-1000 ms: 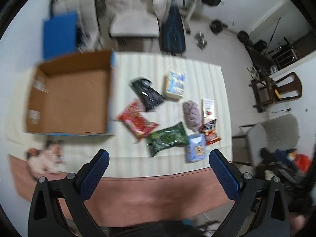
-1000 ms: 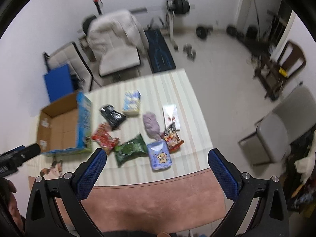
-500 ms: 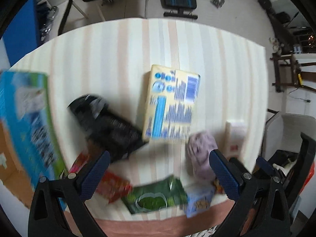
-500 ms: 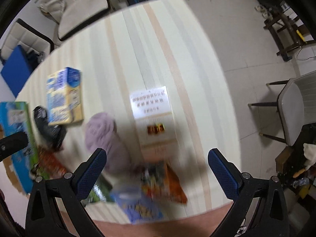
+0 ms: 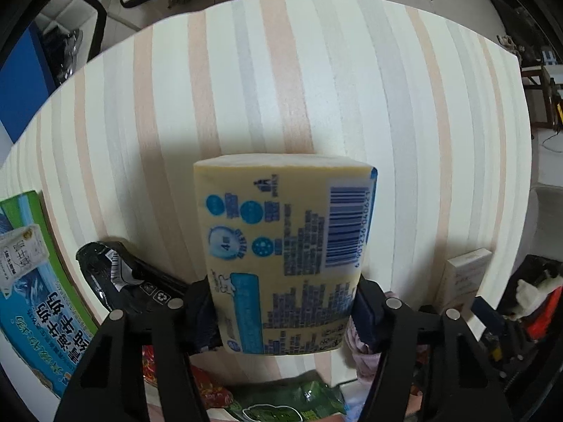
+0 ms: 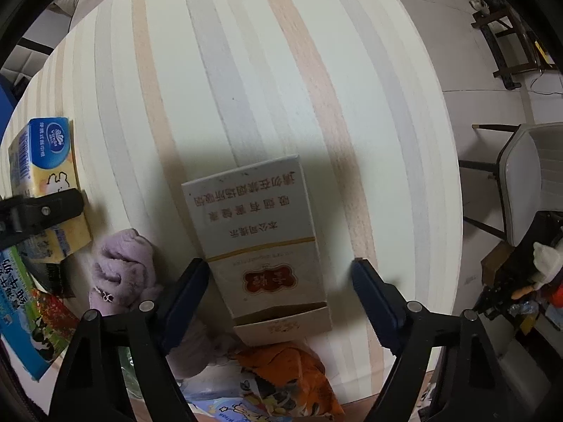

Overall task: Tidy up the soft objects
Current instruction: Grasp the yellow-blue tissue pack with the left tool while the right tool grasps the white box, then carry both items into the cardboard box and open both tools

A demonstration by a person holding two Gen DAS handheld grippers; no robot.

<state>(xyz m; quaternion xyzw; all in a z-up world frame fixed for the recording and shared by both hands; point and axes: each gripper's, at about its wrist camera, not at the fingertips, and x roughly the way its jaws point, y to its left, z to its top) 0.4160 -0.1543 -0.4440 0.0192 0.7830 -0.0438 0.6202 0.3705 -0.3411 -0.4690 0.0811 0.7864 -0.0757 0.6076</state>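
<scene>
Clamping the yellow tissue pack, left gripper sits beside the printed carton; right gripper spread wide around the white box

Both views sharp, no motion blur. Even, soft indoor light from above. Broad soft shadow falls on the striped tablecloth around the tissue pack and, in the right wrist view, over the white carton. Heavy fisheye bending; black vignette in corners. No glare.
</scene>
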